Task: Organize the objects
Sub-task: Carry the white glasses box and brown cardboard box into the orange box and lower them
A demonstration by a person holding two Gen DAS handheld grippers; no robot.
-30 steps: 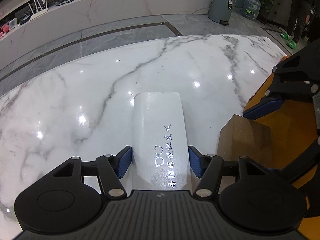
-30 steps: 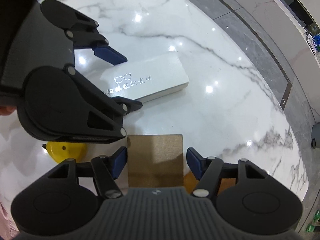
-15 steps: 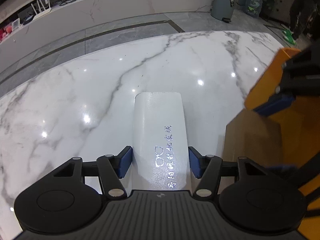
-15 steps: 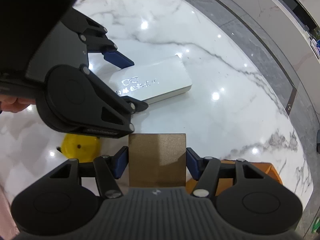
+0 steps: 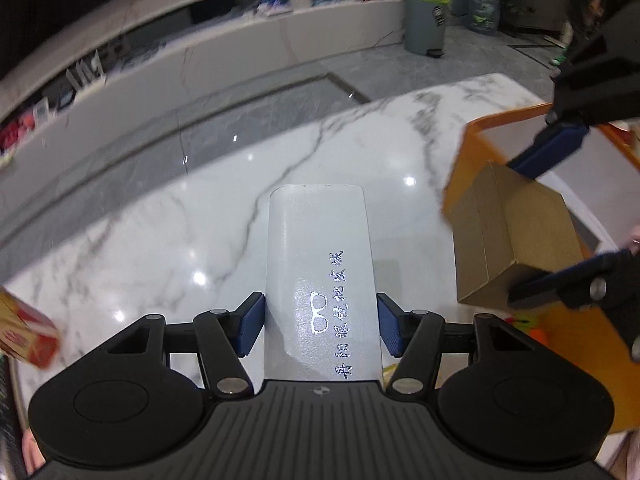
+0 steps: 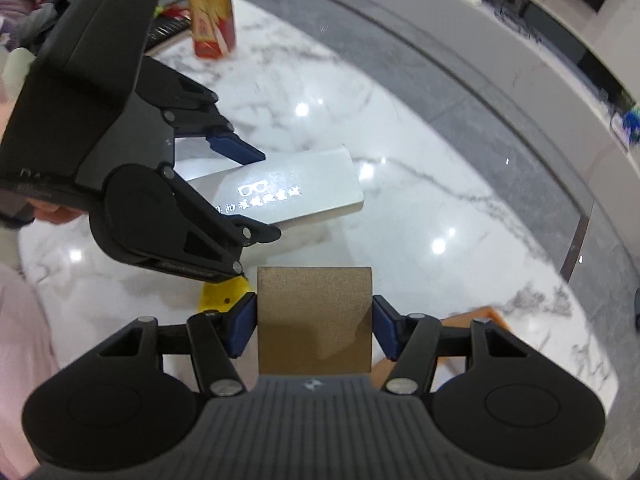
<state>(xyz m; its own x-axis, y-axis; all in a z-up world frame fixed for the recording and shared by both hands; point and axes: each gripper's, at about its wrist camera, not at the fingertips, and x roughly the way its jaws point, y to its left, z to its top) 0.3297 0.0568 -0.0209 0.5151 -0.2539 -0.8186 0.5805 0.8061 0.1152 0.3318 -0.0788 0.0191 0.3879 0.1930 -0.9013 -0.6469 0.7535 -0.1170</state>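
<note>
Above the glossy white marble table (image 5: 152, 248), the left hand-held gripper (image 5: 320, 330) is clamping a long white glasses case (image 5: 320, 276) while the right hand-held gripper (image 6: 314, 326) is gripping a brown cardboard box (image 6: 314, 320), both over bare tabletop beside an orange tray (image 5: 460, 176).

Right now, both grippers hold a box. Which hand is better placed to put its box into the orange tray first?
The right. In the left wrist view, the right gripper holds the brown box directly against the orange tray, while the left gripper holds the white box over bare marble beside it.
</note>
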